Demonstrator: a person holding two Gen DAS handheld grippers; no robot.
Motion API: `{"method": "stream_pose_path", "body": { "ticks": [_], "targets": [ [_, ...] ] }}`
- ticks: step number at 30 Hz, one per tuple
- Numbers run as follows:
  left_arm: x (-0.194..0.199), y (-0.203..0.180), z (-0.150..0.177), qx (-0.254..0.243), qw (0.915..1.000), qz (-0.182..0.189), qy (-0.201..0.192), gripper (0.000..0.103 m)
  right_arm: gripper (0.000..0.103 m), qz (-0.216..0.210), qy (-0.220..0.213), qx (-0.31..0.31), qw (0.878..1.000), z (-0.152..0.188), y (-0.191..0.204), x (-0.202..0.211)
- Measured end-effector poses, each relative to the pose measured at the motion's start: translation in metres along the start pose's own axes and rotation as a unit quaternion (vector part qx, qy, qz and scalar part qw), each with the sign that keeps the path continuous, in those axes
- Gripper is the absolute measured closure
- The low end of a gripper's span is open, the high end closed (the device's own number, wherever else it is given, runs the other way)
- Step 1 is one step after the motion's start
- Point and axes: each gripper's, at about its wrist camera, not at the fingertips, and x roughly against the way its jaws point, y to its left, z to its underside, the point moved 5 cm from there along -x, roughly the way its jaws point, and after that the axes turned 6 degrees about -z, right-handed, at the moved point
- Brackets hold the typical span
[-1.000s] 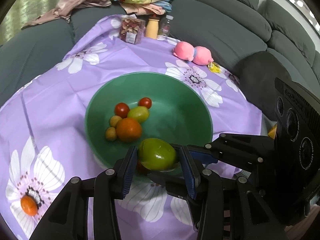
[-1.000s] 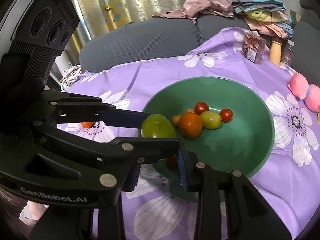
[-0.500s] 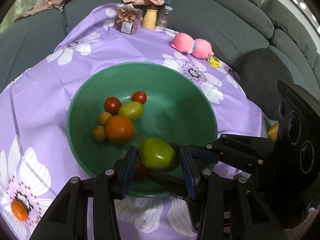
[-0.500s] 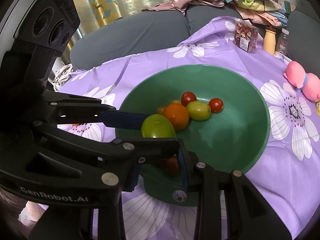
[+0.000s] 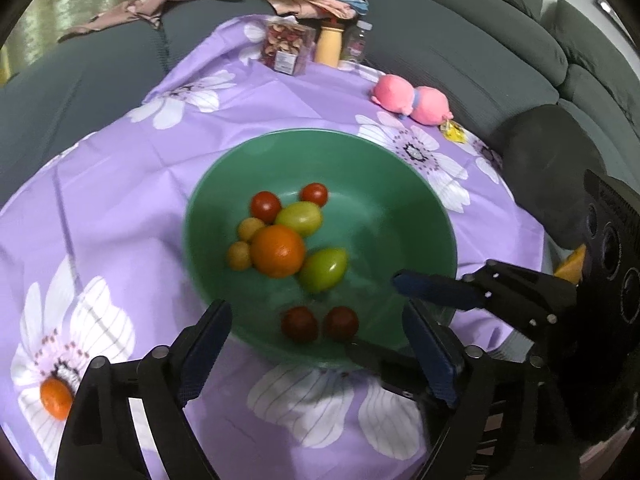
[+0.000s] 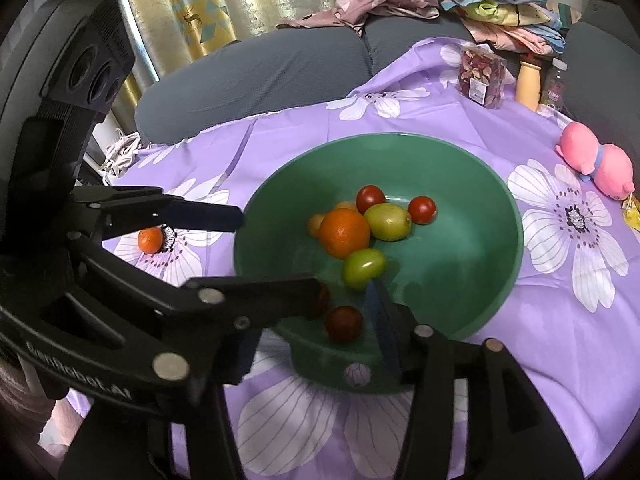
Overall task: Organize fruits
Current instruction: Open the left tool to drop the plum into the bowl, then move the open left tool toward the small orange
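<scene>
Released since the earlier frame, the green fruit [image 5: 323,270] now lies in the green bowl [image 5: 400,184], touching the orange [image 5: 278,257]. On the purple floral cloth [image 5: 132,184], both grippers hover at the bowl's near rim: left gripper [image 5: 316,344] opening wide, empty; right gripper [image 6: 316,344] opening, narrower, empty. Two dark-red tomatoes [image 5: 320,323] lie nearest.

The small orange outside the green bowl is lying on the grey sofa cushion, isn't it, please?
Not quite: the small orange outside the green bowl lies on the purple flowered cloth, on a white flower print, as the right wrist view shows.
</scene>
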Motion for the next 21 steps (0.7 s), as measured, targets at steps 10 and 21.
{"method": "stream_pose_path", "body": {
  "ticks": [10,21],
  "targets": [
    [0.039,0.042,0.036,0.057,0.9977,-0.030,-0.019,0.004,0.034,0.005,0.004,0.014,1.000,0.011,0.027,0.014],
    [0.070,0.113,0.109,0.162,0.9832,-0.082,-0.013,0.004,0.033,-0.013,0.018,0.045,0.999,0.022,0.065,0.013]
  ]
}}
